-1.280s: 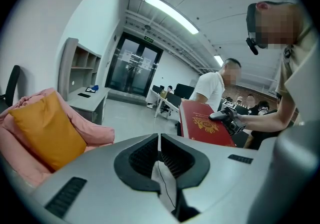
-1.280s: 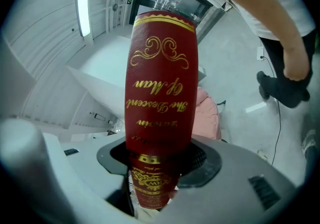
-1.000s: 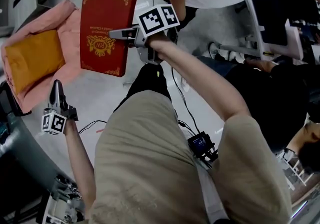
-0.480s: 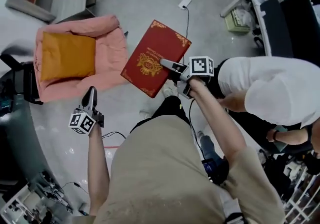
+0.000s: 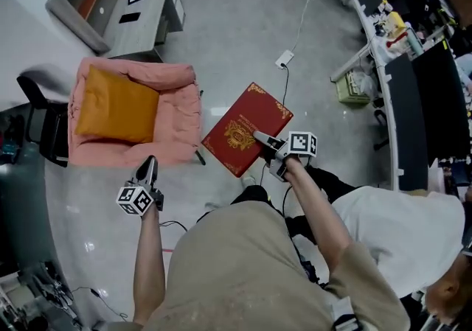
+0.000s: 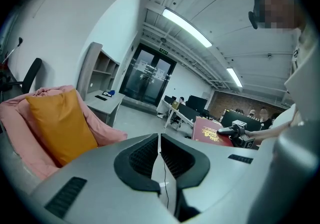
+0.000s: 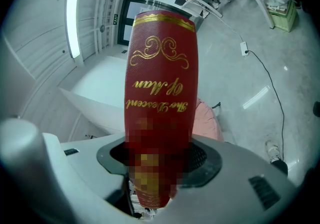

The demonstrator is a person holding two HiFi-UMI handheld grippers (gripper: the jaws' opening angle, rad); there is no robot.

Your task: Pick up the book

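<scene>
Right gripper (image 5: 262, 138) holds a red book (image 5: 247, 119) at frame centre; left gripper (image 5: 150, 165) hangs lower left, near a pink armchair (image 5: 181, 112).

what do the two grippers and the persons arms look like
The left gripper and right gripper match: grey bodies, each carrying a white cube printed with black square markers. Their jaws taper towards the tips and are lined with dark ribbed pads. The person wears a beige short-sleeved top, with the arms uncovered below the sleeves.
</scene>
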